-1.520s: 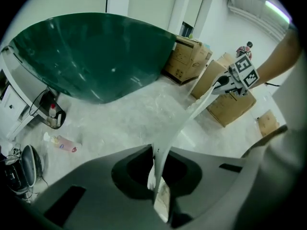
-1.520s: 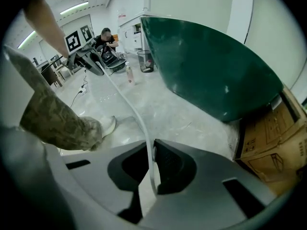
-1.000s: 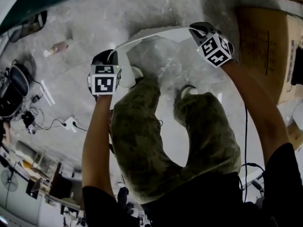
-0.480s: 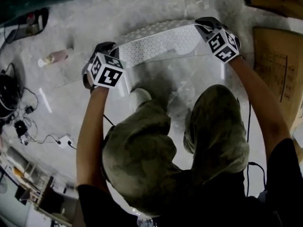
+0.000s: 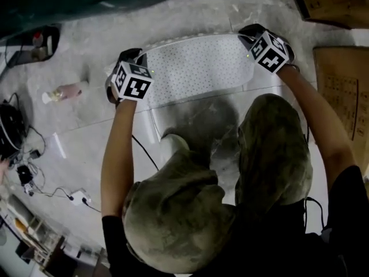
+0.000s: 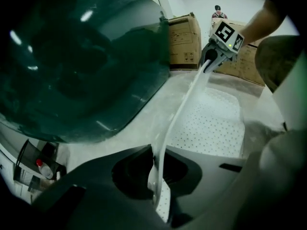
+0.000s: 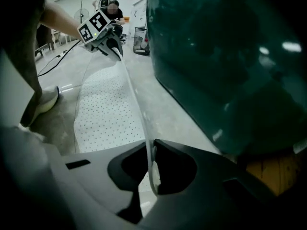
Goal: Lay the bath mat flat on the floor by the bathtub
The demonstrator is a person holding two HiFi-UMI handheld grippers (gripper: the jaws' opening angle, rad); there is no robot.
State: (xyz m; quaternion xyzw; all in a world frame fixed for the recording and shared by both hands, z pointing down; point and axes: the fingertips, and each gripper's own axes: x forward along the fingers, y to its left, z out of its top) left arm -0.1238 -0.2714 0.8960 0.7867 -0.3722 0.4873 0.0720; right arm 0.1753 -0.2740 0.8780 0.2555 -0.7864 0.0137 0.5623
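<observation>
- My left gripper [image 5: 127, 56] is clamped fully down on one corner of the white, translucent, dot-perforated plastic bath mat [image 5: 196, 68]. In the left gripper view the thin sheet runs straight out from between the closed jaws.
- My right gripper [image 5: 249, 34] is in the same state, its jaws pinched together on the opposite corner with the mat's edge standing on end between them.
- The mat's long axis runs from one gripper to the other, side to side across the head view. It lies roughly parallel to the wall of the dark green glossy bathtub [image 5: 69, 2] beyond it.
- The edge I hold is the long one on the tub side, stretched taut between the two grippers. The rest of the sheet spreads back toward the person's olive trousers [image 5: 271, 149] and looks to be lying on the pale grey marbled floor [image 5: 86, 120] already.
- So the mat lies below and behind both claws, toward me. Neither hand is nearer, since each sits at its own end of the same edge.
- My judgement is that the raised edge has yet to come down beside the tub, both ends together so the sheet doesn't skew. After that the jaws can open. I can't tell whether the held corners touch the floor.
</observation>
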